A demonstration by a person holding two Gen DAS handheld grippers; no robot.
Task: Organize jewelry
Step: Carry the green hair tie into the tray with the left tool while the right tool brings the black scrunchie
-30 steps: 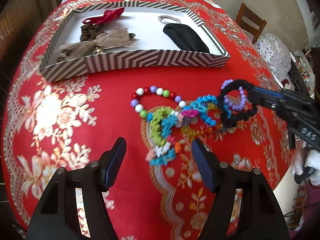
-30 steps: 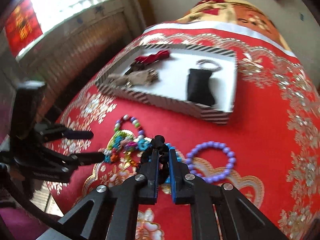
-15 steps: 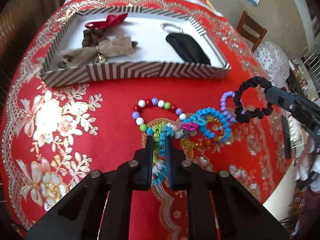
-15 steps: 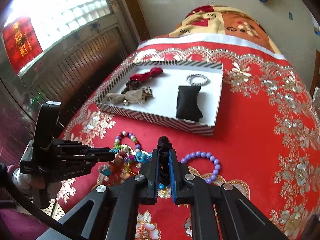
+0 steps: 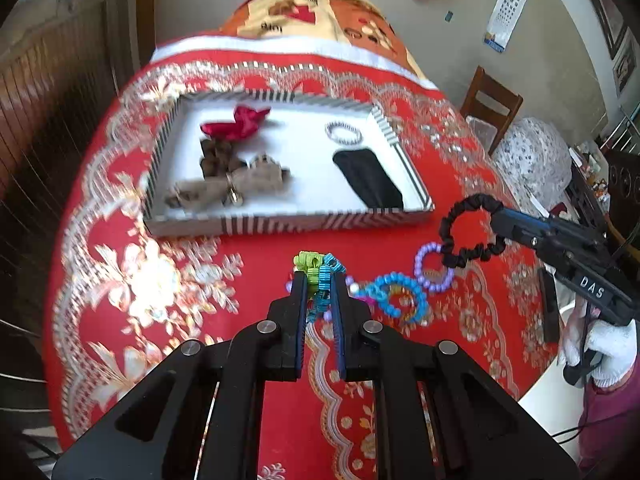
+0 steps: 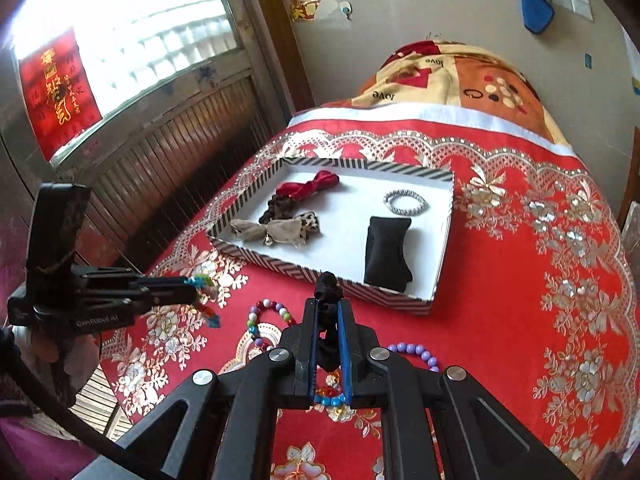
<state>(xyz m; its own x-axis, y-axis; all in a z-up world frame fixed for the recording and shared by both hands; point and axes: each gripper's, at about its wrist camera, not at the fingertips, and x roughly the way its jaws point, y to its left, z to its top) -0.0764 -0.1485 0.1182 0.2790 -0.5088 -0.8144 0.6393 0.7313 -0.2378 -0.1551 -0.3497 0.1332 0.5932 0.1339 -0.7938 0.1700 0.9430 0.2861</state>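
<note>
My left gripper [image 5: 319,276] is shut on a green and blue coiled bracelet [image 5: 320,270] and holds it above the red tablecloth; it also shows in the right wrist view [image 6: 188,282]. My right gripper [image 6: 327,306] is shut on a black scrunchie [image 6: 327,286], which hangs as a ring in the left wrist view [image 5: 472,230]. The striped tray [image 5: 280,223] lies beyond both, holding a red bow [image 5: 234,122], brown bows [image 5: 240,182], a silver bracelet [image 5: 344,133] and a black pouch [image 5: 370,178].
A purple bead bracelet [image 5: 434,268], a blue bead bracelet [image 5: 400,292] and a multicoloured bead bracelet [image 6: 268,316] lie on the cloth near the tray's front. A wooden chair [image 5: 490,104] stands at the table's right; a wooden wall panel is at the left.
Both grippers have lifted with their pieces and moved toward the tray. The left gripper shut on the coiled bracelet a second ago and has raised it off the cloth.
</note>
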